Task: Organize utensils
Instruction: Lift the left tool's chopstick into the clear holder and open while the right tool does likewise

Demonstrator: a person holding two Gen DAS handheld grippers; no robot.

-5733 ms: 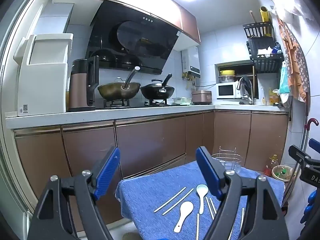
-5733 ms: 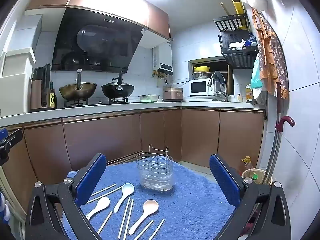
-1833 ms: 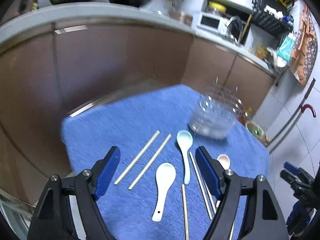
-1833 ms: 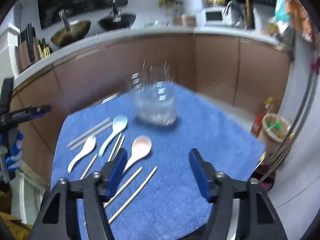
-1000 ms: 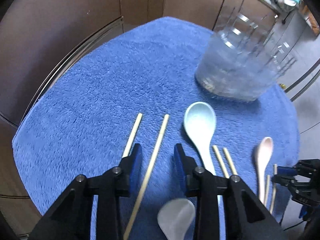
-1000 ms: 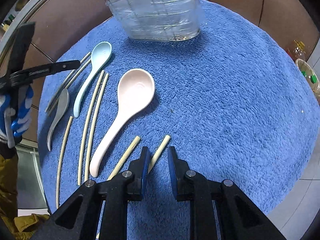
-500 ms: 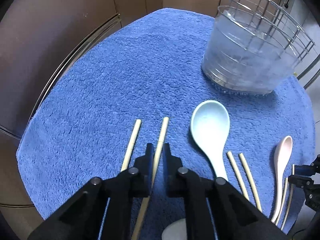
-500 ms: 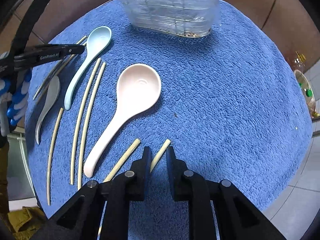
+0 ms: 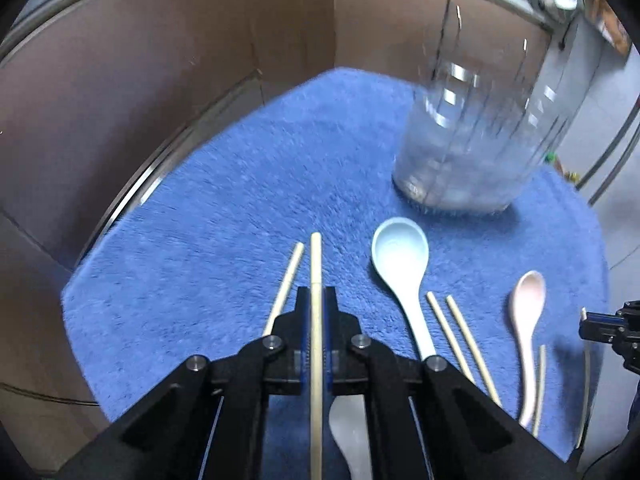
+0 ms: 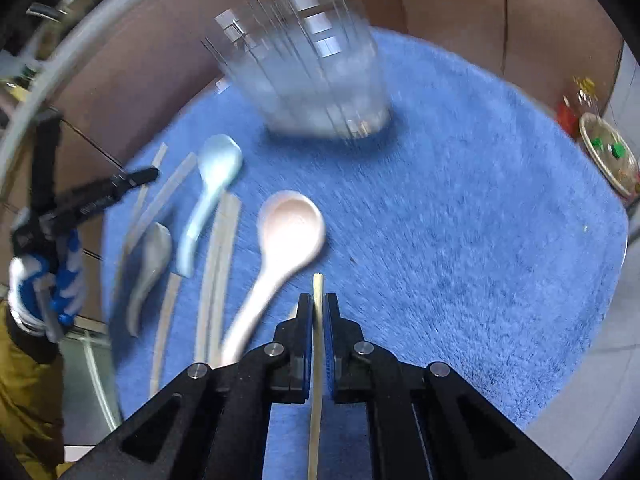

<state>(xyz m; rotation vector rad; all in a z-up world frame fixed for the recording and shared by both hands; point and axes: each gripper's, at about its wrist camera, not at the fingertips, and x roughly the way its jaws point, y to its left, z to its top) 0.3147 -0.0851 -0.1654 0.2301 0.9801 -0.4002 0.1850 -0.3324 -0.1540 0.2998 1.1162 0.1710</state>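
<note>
Left gripper point(image 9: 316, 300) and right gripper point(image 10: 318, 304) each clamp a chopstick point(image 9: 315, 264); spoons point(image 10: 290, 224) and a holder point(image 9: 472, 152) lie ahead on the towel point(image 10: 460, 220).

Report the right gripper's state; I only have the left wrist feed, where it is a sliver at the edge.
Observer: The right gripper is shut on a chopstick, whose tip pokes out just past the jaws.
Operator: Say what lies beside that tip.
Observer: The pink spoon lies just left of it, bowl toward the utensil holder.
Operator: Describe the hand on my gripper.
Observer: The left hand wears a blue-and-white glove.
</note>
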